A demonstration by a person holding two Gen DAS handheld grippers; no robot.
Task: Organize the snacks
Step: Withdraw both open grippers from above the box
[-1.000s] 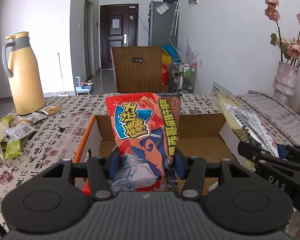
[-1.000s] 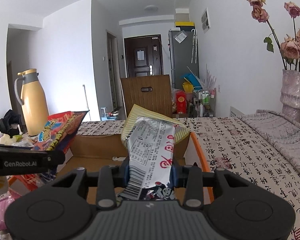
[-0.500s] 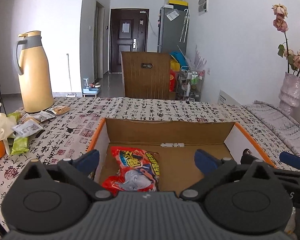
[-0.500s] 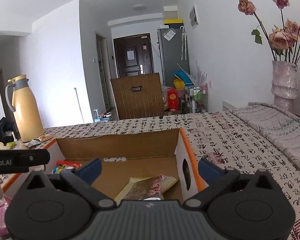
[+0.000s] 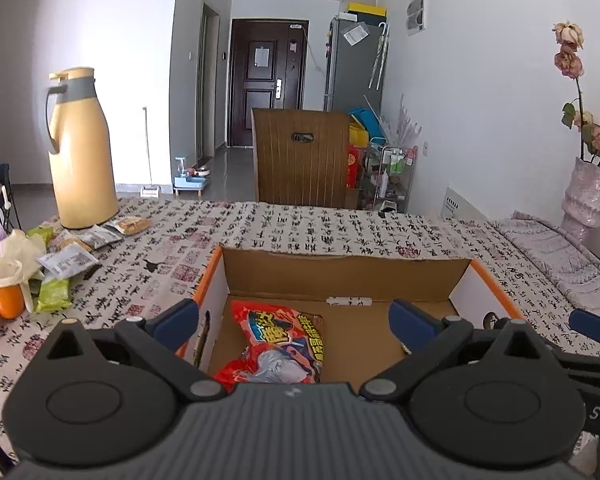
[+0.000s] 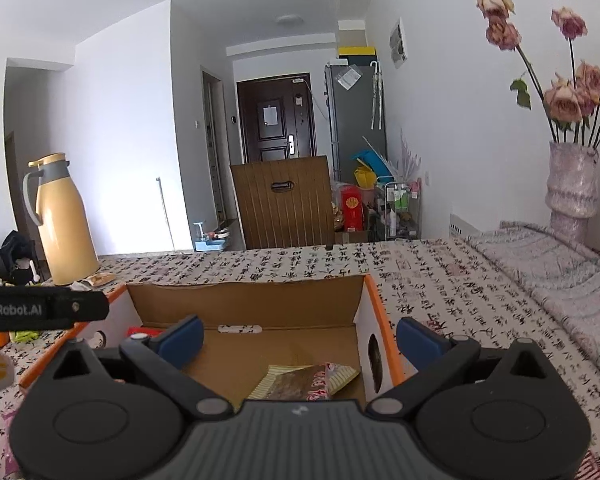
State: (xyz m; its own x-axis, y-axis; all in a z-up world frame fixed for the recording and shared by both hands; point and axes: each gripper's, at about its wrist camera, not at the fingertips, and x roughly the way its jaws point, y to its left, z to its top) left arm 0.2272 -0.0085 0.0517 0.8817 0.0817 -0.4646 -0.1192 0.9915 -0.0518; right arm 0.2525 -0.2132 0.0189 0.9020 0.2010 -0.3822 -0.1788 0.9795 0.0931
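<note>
**Both packets dropped into the box, jaws now wide**

A second ago I had a packet pinched in each tool, held upright over the cardboard box (image 5: 346, 268). Now both are released. My left hand-held gripper (image 5: 294, 322) stands with its jaws spread wide and nothing between the pads; the red snack packet (image 5: 278, 346) it carried lies flat on the box floor, in the left half, close to the left wall. My right hand-held gripper (image 6: 300, 340) is equally wide and empty, and the silver and yellow snack packet (image 6: 308, 382) it held now rests on the box floor near the right wall, beside the hand-hole in that wall. The two packets lie well apart, one at each end of the box.

I read that as this pair being done: both are inside, neither hangs over the orange rim, and neither tool touches anything.

What remains is the loose pile at the left edge of the bench (image 5: 300, 224): small sachets (image 5: 66, 258) and green packets (image 5: 54, 294) near the yellow thermos jug (image 5: 82, 152), with oranges (image 5: 6, 302) beside them. I judge my next job is to swing the left tool toward that pile. The sachets lie flat on the cloth and look thin, so pinching one up cleanly may be fiddly.
</note>
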